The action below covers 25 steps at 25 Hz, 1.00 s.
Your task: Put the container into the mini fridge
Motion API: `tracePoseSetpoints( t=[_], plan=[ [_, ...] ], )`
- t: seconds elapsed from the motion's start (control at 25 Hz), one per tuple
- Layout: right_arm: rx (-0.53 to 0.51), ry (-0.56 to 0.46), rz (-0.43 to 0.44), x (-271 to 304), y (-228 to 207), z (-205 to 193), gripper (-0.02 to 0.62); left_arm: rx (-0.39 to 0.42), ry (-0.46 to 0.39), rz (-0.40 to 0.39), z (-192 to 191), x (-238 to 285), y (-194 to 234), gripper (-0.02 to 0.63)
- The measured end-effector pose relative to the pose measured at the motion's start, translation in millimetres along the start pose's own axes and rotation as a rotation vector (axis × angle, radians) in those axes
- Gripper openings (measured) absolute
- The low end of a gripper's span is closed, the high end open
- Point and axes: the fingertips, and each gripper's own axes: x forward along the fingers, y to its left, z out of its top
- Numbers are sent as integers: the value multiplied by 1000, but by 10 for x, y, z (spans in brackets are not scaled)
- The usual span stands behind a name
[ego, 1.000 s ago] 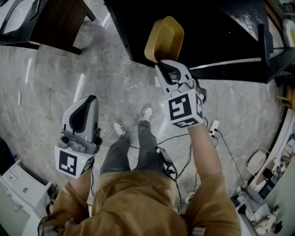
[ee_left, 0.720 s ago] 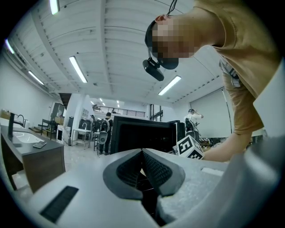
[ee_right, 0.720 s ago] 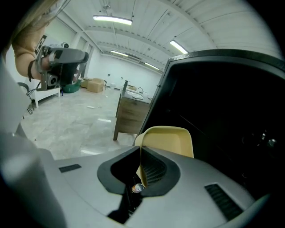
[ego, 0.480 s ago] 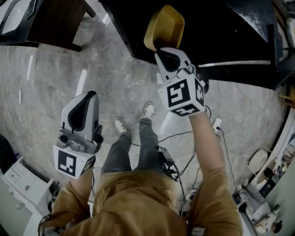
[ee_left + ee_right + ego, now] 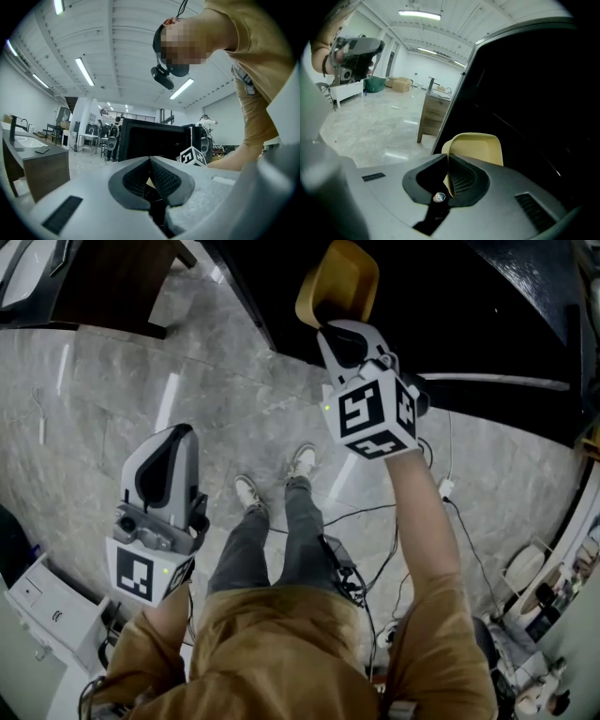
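Right claw [image 5: 339, 331] pinched on the near rim of the yellow container [image 5: 341, 277], which sticks out straight ahead of the jaws at the dark open front of the mini fridge [image 5: 469, 306], so insertion looks straight forward; left claw [image 5: 167, 457] closed on nothing, well back.

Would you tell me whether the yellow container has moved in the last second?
Yes. The container moved forward, deeper past the mini fridge front edge.
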Motion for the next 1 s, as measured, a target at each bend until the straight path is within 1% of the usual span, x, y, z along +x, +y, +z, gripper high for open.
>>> tracePoseSetpoints(
  t=[0.12, 0.24, 0.4, 0.68, 1.0],
  plan=[
    [-2, 4, -1, 52, -41, -14, 8, 4, 7, 3, -32, 37, 23, 0],
    [-9, 11, -1, 75, -64, -44, 8, -22, -9, 5, 2, 88, 25, 0],
    [-19, 21, -4, 144, -109, -108, 8, 10, 4, 22, -72, 97, 77, 0],
    [-5, 50, 14, 360, -192, -165, 8, -30, 15, 26, -226, 164, 109, 0],
    [-27, 59, 20, 438, -244, -169, 8, -31, 25, 42, -286, 179, 128, 0]
  ],
)
